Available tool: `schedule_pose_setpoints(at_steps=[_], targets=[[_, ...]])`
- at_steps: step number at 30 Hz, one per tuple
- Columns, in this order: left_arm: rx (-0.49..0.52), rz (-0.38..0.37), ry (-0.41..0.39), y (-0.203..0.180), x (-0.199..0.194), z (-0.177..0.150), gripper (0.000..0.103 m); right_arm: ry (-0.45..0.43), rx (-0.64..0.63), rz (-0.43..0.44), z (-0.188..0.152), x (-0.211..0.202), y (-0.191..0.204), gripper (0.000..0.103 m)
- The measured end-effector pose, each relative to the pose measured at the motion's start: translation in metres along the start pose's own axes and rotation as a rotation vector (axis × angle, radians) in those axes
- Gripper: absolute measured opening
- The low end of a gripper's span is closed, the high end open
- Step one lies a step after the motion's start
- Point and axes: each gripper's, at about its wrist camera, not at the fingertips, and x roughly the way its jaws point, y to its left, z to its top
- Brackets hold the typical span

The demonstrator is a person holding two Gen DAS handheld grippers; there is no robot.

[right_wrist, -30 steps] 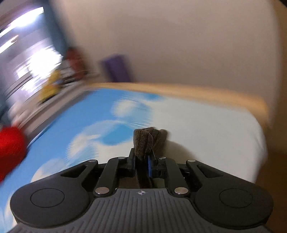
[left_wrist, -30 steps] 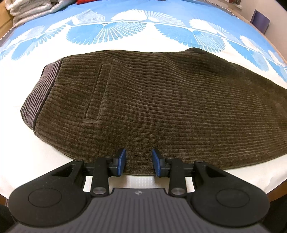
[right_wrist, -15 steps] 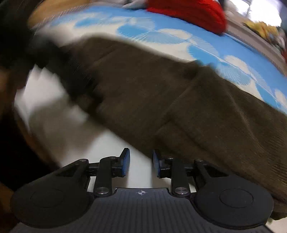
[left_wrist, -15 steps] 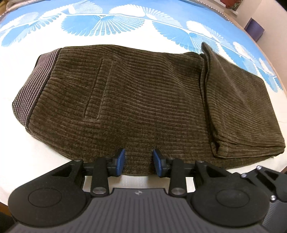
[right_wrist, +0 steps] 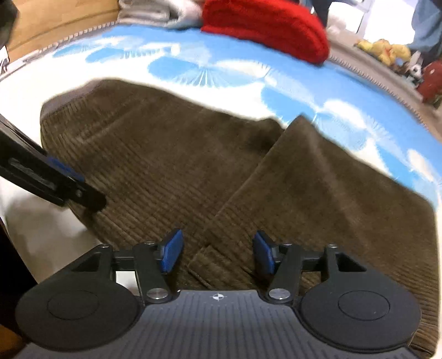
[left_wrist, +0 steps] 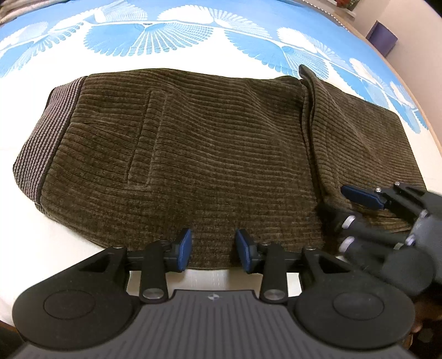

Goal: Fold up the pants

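Brown corduroy pants (left_wrist: 210, 154) lie flat on the bed, grey ribbed waistband (left_wrist: 41, 143) at the left, the leg end folded back over the right part (left_wrist: 359, 132). My left gripper (left_wrist: 212, 250) is open and empty at the pants' near edge. My right gripper (right_wrist: 216, 252) is open and empty, its fingers on either side of the folded layer's near corner (right_wrist: 210, 265). It shows in the left wrist view (left_wrist: 359, 196) at the right. The pants fill the right wrist view (right_wrist: 171, 171).
The bed sheet (left_wrist: 154, 33) is blue with white fan patterns. A red cloth (right_wrist: 265, 27) and grey folded clothes (right_wrist: 154, 11) lie at the far side. A purple box (left_wrist: 382, 38) stands beyond the bed's right edge.
My right gripper carried the leg end over the pants, let it go and opened. It now sits low at the folded layer's near corner. The left gripper barely moved.
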Motion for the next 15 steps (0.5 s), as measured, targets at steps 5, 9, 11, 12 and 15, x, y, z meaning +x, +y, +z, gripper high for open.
schedule_pose_setpoints(at_steps=[5,9,11,12,15], targets=[[-0.009,0.015,-0.001,-0.002,0.0,0.0,0.04,-0.135,0.141,0.057,0.015,-0.053,-0.03,0.019],[-0.014,0.026,-0.004,-0.003,0.001,0.0,0.04,-0.1,0.058,0.128,0.002,-0.062,-0.028,0.022],[-0.018,0.027,-0.007,-0.003,0.001,-0.001,0.04,-0.043,-0.006,0.119,-0.01,-0.05,-0.022,0.023],[-0.017,0.03,-0.009,-0.003,0.001,-0.002,0.04,-0.036,-0.019,0.105,-0.016,-0.047,-0.018,0.026],[-0.01,0.041,-0.009,-0.005,-0.001,-0.003,0.04,-0.066,-0.024,0.098,-0.025,-0.04,-0.006,0.05]])
